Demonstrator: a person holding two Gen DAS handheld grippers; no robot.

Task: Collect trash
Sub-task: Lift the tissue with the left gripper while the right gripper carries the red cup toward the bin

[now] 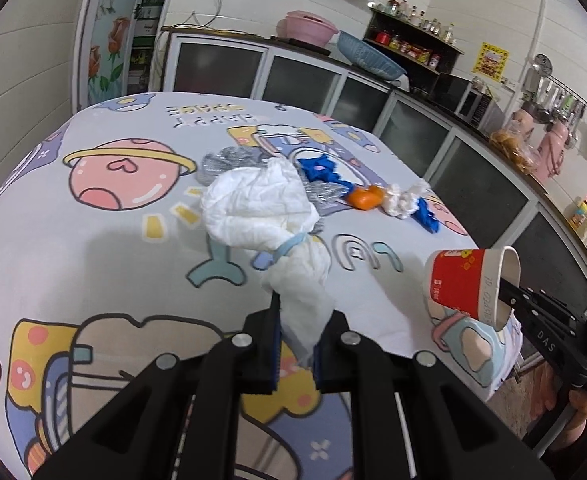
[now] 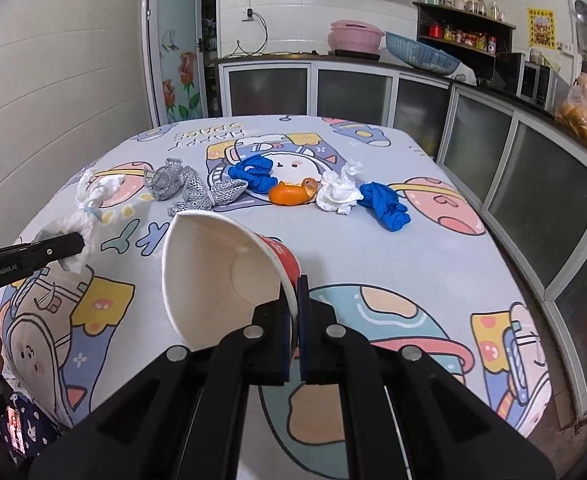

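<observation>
A crumpled white mask point(image 1: 269, 216) is pinched by its lower end in the nearly closed left tongs point(image 1: 297, 344), lifted above the cartoon-printed bench point(image 1: 93, 264). A red paper cup point(image 2: 221, 268) is clamped by its rim in the closed right tongs point(image 2: 293, 320), tipped sideways. Blue gloves point(image 2: 385, 204), orange peel point(image 2: 289, 194) and tissue point(image 2: 339, 194) are left lying farther back.

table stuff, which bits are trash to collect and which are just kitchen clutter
Trash job:
white wrapper, in left gripper
paper cup, in right gripper
orange peel
tissue
blue gloves
silver mesh

Lying about:
pink basin
blue basket
</observation>
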